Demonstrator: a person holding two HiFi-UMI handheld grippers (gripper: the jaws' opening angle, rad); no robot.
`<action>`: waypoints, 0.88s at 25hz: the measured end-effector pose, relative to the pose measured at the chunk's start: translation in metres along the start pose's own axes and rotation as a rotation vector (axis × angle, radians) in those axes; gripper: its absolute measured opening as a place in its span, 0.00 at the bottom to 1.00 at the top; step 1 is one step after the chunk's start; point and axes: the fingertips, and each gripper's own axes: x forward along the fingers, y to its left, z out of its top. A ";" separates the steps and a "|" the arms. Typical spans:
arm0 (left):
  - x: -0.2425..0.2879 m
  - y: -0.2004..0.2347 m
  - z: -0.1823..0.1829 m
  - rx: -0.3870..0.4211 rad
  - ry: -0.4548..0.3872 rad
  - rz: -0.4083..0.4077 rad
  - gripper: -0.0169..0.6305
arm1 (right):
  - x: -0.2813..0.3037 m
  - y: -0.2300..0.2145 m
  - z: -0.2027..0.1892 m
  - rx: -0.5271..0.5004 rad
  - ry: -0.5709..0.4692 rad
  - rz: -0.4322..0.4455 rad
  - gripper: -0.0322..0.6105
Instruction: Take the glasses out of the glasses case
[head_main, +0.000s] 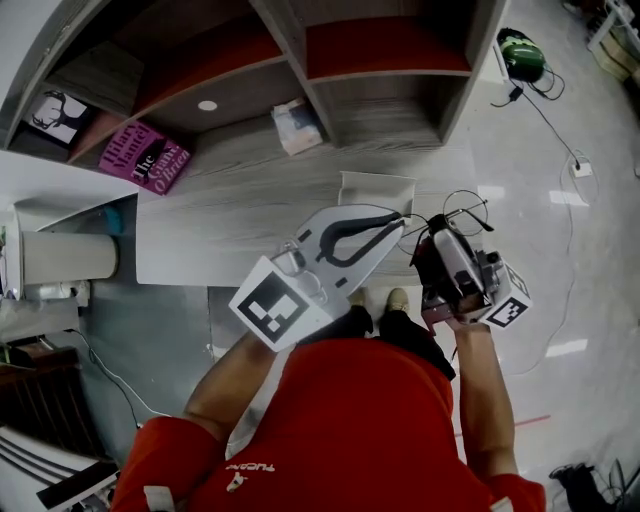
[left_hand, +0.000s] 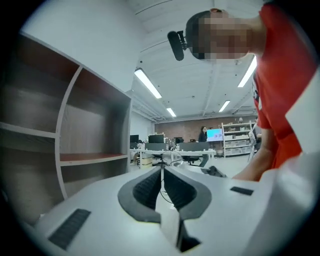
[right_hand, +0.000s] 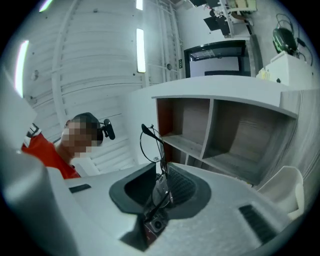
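Left-hand tool: the white plastic left gripper (left_hand: 162, 170) with dark ribbed pads has its jaws drawn almost together; a thin strand of the frame runs down the slit between them and looks pinched there
Task's thing: the thin black wire-framed glasses (right_hand: 151, 147) with round clear lenses are in the air between the two tools, above the near edge of the grey wood-grain desk (head_main: 230, 180)
Right-hand tool: the white right gripper (right_hand: 162, 172) points upward, its jaws narrow and closed on the folded frame low down, so one lens and a temple tip stand above the pads
Case: no glasses case shows for certain; a pale boxy thing (head_main: 377, 192) at the desk edge beyond the tools may be it, but I cannot tell
Progress: judged from how they hang, the glasses are already out
Handling: probably very light, with springy wire that bends easily; the lenses are smooth and likely to smear or scratch; held by one strand, the frame may swivel
Where to hold: the bridge or the hinge end of a temple seems best, where the wire is stiffest, with gentle pressure and the pads kept off the lenses
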 end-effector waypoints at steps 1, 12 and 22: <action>0.000 0.001 -0.001 0.009 -0.007 0.027 0.05 | 0.000 0.001 0.002 -0.026 0.008 -0.014 0.16; -0.007 0.016 0.000 -0.009 -0.088 0.156 0.05 | 0.016 0.017 0.014 -0.353 0.111 -0.159 0.15; -0.015 0.025 0.008 0.003 -0.116 0.185 0.05 | 0.024 0.017 0.022 -0.649 0.222 -0.319 0.15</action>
